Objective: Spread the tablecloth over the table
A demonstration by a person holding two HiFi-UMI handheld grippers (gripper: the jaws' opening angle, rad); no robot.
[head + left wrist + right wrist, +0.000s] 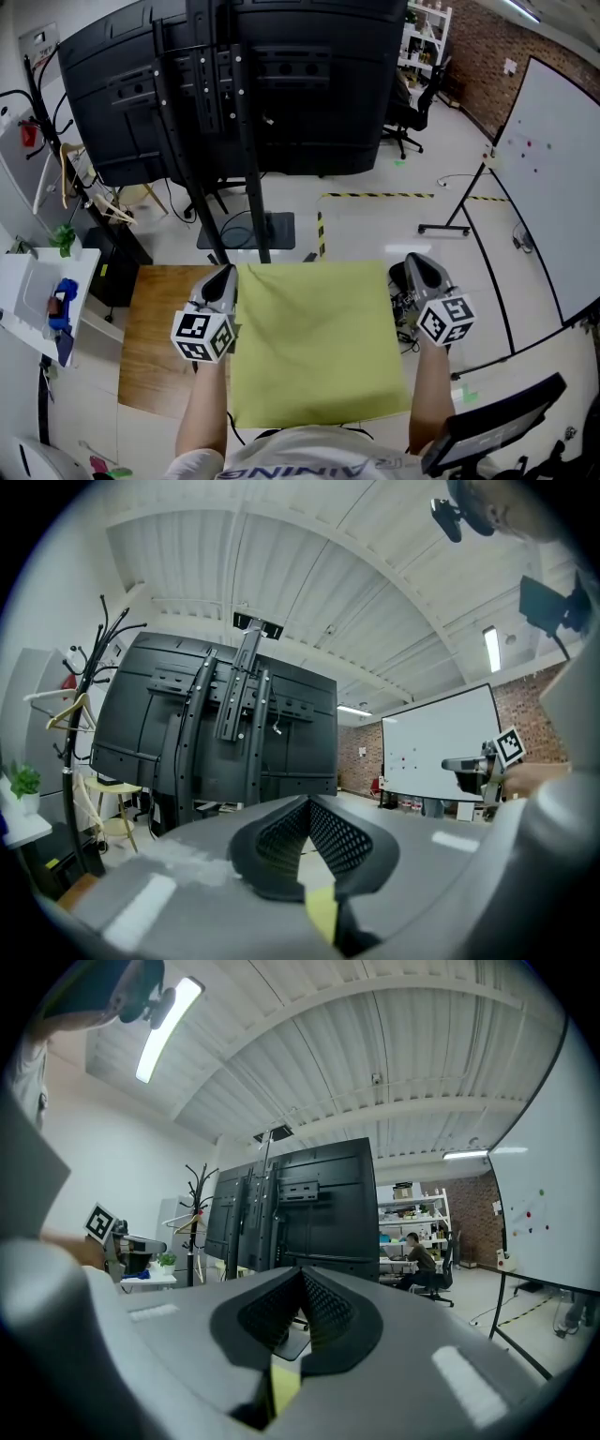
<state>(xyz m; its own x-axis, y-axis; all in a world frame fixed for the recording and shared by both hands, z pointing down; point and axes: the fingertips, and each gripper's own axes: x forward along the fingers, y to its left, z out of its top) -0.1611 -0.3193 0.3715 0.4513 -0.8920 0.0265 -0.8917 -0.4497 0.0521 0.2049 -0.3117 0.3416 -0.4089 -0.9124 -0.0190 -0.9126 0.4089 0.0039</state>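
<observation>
Shirt front (300, 464) and two forearms (206, 412), bottom edge of head view; nearest items.

Tablecloth (314, 342): yellow-green, square, smooth. Held by its two far corners and stretched flat between both grippers, over the wooden bench (155, 337), near edge running under the shirt front.

Left gripper (223, 279): fingers (352, 841) pressed together on the cloth's left far corner; only a yellow sliver visible at their base in the left gripper view.

Right gripper (417, 270): fingers (328, 1321) likewise clamped on the right far corner, same thin yellow strip in the right gripper view.

Surroundings: black screen stand (234, 84) beyond the bench; whiteboard (553, 206) to the right; office chair (497, 431) bottom right; white side table (37, 291) to the left.

Risks, as judged:
- Corner slipping free, since little fabric appears to be pinched; a sharp tug or flick to settle the cloth would do it.
- Skewed or off-centre landing: bare wood shows on the left only, so lowering straight down probably leaves that side uncovered.
- Folding or bunching at the near edge, close against the body.

Hidden or unclear:
- Right, far and near edges of the bench, all under the cloth.
- Contact between cloth and bench: cannot tell.
- Near corners of the cloth, cut off by the torso.
- Depth of fabric inside each pinch, too small to judge.
</observation>
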